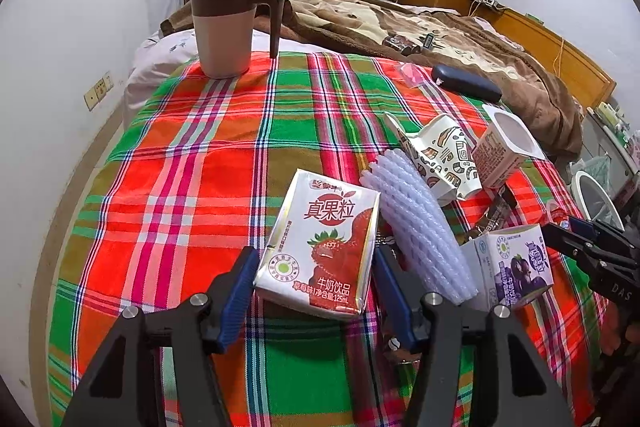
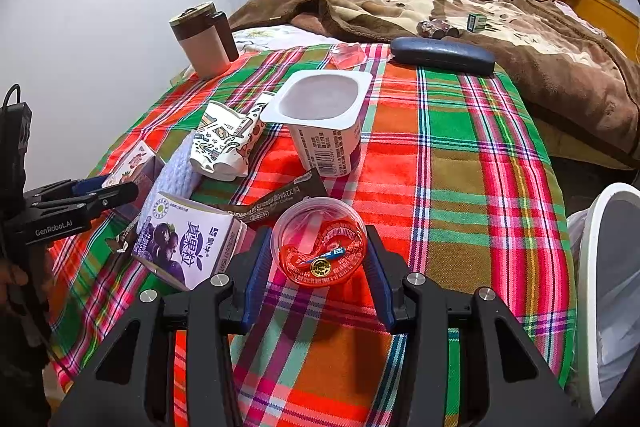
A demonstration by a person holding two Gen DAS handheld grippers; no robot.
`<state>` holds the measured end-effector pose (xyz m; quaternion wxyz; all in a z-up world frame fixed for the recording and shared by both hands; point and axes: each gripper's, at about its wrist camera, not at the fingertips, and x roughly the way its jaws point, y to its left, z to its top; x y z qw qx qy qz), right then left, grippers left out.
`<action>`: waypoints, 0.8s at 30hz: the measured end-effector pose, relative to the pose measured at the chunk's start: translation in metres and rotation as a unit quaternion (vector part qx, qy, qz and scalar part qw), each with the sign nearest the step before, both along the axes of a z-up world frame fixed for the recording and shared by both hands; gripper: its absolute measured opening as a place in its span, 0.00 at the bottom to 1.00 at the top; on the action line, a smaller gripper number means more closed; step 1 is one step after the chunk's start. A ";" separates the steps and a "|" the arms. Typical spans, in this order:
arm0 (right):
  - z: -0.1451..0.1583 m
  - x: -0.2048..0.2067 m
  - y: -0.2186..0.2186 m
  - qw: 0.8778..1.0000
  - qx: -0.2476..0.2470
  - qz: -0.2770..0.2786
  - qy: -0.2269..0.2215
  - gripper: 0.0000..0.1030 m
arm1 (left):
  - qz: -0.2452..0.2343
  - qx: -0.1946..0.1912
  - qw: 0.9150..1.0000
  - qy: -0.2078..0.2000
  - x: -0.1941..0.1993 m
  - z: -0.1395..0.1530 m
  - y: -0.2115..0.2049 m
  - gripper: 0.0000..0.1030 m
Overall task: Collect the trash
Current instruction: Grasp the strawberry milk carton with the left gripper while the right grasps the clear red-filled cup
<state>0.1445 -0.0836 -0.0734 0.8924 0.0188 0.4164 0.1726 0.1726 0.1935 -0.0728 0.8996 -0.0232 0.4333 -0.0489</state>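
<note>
Bedroom, plaid-covered counter strewn with trash.
Left claw spread around strawberry milk carton, pads just off its sides, not visibly pressing. Right claw spread around clear red-lined cup, pads close beside its rim. Purple carton, crumpled paper cup, yogurt tub nearby.
</note>
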 end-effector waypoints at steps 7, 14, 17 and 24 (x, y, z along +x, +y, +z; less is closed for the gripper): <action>0.002 -0.005 -0.003 1.000 0.003 -0.001 -0.006 0.44 | 0.006 -0.006 1.000 -0.012 -0.010 0.008 0.001 0.57; 0.008 -0.010 -0.008 1.000 0.012 -0.006 -0.014 0.44 | 0.005 -0.014 1.000 -0.026 -0.026 0.022 -0.004 0.57; 0.011 -0.014 -0.013 1.000 0.017 -0.009 -0.017 0.44 | 0.002 -0.015 0.999 -0.031 -0.031 0.029 -0.009 0.57; 0.020 -0.023 -0.023 0.999 0.022 -0.015 -0.026 0.44 | -0.010 -0.024 0.999 -0.047 -0.043 0.043 -0.024 0.57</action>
